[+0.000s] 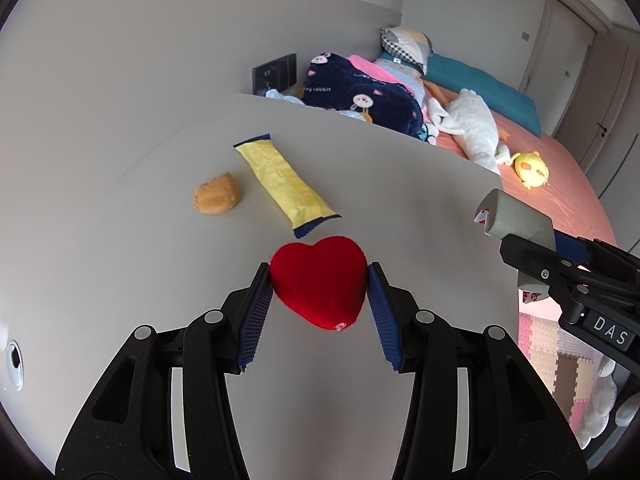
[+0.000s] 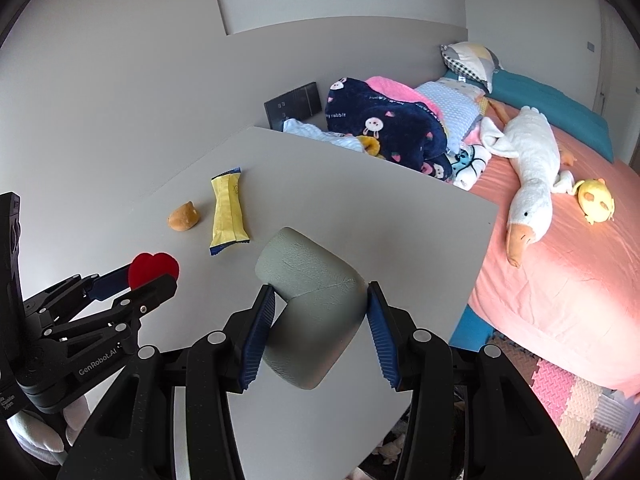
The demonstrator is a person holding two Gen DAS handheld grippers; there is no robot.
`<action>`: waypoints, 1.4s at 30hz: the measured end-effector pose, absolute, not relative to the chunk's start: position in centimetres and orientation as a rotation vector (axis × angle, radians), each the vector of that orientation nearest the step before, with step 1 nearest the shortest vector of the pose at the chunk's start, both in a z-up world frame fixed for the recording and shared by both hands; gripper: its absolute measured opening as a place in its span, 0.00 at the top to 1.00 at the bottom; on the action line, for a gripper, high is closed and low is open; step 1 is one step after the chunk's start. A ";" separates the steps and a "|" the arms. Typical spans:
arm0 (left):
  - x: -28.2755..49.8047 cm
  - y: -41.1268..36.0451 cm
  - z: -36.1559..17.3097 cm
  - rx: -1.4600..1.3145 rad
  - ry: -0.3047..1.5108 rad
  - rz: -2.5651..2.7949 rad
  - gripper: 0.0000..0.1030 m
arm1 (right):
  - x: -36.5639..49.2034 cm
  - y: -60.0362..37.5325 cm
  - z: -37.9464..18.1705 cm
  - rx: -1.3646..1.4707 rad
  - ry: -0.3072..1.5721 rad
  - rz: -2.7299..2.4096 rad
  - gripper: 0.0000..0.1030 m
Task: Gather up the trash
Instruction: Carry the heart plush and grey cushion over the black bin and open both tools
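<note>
My left gripper [image 1: 319, 273] is shut on a red plush heart [image 1: 320, 280] and holds it just above the grey table [image 1: 120, 264]. My right gripper [image 2: 320, 294] is shut on a grey foam corner piece [image 2: 316, 312] over the table's right part; both show in the left wrist view [image 1: 516, 216]. A yellow snack wrapper [image 1: 284, 184] lies ahead of the heart, with a small orange lump [image 1: 216, 199] to its left. The wrapper [image 2: 228, 210], the lump [image 2: 183, 216] and the heart [image 2: 154, 268] also show in the right wrist view.
A bed [image 2: 560, 272] with a pink sheet stands right of the table, holding a white goose plush [image 2: 528, 168], a yellow chick toy [image 2: 596, 200], a navy blanket [image 2: 384, 128] and pillows. Foam floor mats [image 2: 572, 400] lie below. A dark wall panel [image 1: 274, 73] sits behind the table.
</note>
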State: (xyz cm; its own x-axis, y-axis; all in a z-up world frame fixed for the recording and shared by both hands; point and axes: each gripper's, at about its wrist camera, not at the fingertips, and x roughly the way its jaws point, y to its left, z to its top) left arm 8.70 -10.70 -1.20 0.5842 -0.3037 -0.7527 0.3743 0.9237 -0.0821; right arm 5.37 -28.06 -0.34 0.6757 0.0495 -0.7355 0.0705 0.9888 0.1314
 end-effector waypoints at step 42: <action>-5.6 -30.9 -2.8 0.366 0.870 -0.792 0.08 | -9.4 -45.1 -0.3 0.306 0.798 -0.428 0.21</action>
State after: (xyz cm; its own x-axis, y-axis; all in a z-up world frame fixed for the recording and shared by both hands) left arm -5.57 -30.86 -2.80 0.3916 -0.4661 -0.7934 0.7464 0.6652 -0.0224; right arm -9.37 -45.10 -0.31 0.6203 -0.2522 -0.7427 0.4788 0.8718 0.1038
